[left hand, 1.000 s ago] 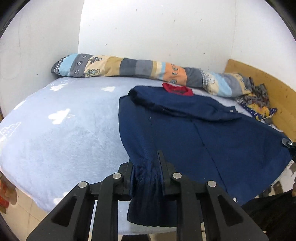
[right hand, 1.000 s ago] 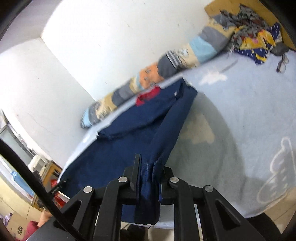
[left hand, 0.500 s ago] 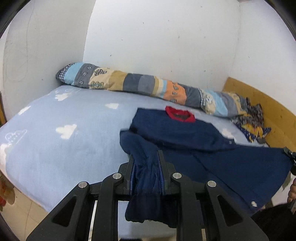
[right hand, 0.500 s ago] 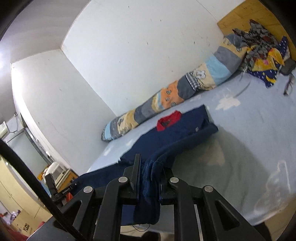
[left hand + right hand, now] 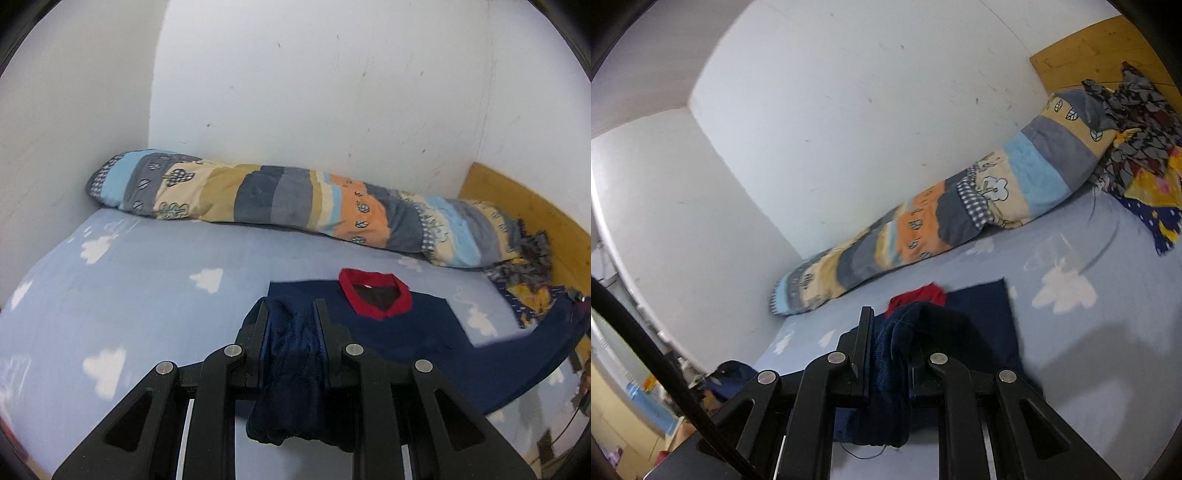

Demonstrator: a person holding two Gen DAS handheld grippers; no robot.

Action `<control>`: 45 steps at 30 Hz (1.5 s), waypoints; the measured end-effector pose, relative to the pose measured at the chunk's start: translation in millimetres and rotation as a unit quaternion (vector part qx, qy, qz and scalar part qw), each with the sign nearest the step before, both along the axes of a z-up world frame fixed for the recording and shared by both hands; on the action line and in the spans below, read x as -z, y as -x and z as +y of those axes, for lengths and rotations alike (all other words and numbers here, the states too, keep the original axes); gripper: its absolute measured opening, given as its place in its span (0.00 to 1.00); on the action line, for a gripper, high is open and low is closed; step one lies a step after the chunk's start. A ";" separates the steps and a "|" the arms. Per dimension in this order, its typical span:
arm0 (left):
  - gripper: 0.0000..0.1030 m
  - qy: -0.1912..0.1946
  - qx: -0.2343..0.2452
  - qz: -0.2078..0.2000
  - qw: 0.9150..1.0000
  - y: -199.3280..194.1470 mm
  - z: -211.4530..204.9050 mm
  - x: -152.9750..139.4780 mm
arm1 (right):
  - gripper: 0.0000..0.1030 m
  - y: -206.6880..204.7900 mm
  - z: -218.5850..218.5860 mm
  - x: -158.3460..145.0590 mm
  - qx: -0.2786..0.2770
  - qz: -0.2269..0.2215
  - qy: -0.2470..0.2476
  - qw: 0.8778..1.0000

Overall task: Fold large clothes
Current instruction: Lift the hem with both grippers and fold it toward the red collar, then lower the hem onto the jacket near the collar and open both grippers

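Note:
A navy sweater (image 5: 417,332) with a red collar (image 5: 375,295) lies on the pale blue cloud-print bed (image 5: 147,295). My left gripper (image 5: 291,314) is shut on a bunched bottom corner of the sweater, lifted above the bed, and the cloth hangs down behind its fingers. From there the hem stretches right to the other corner at the frame's edge. In the right wrist view my right gripper (image 5: 890,332) is shut on the other bottom corner (image 5: 894,369), raised over the sweater's folded upper part (image 5: 982,306) near the red collar (image 5: 916,295).
A long patchwork bolster (image 5: 280,206) lies along the white wall. A heap of patterned clothes (image 5: 1137,158) sits by the wooden headboard (image 5: 524,210). A dark cable (image 5: 665,376) crosses the right wrist view at the left. Cluttered furniture stands beyond the bed's left edge.
Both grippers rose and moved toward the collar with the sweater's bottom corners in them. The lower half has lifted off the bed and now comes over the upper half.

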State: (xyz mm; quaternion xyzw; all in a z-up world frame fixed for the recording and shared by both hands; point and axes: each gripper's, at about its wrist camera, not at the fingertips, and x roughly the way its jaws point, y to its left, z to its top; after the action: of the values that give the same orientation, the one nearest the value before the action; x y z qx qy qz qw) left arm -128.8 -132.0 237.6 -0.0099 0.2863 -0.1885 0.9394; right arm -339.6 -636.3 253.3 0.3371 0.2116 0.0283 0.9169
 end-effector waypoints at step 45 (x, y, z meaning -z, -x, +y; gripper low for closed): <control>0.72 -0.096 0.029 0.060 0.993 -206.6 -147.5 170.0 | 0.83 -223.2 -142.8 180.5 0.019 0.037 -0.318 0.947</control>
State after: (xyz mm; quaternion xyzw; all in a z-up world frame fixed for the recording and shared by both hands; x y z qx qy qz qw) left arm 77.7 -279.5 67.6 0.0772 0.3588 -0.1864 0.9114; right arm -116.5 -779.2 72.7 0.6158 0.2184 0.0641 0.7543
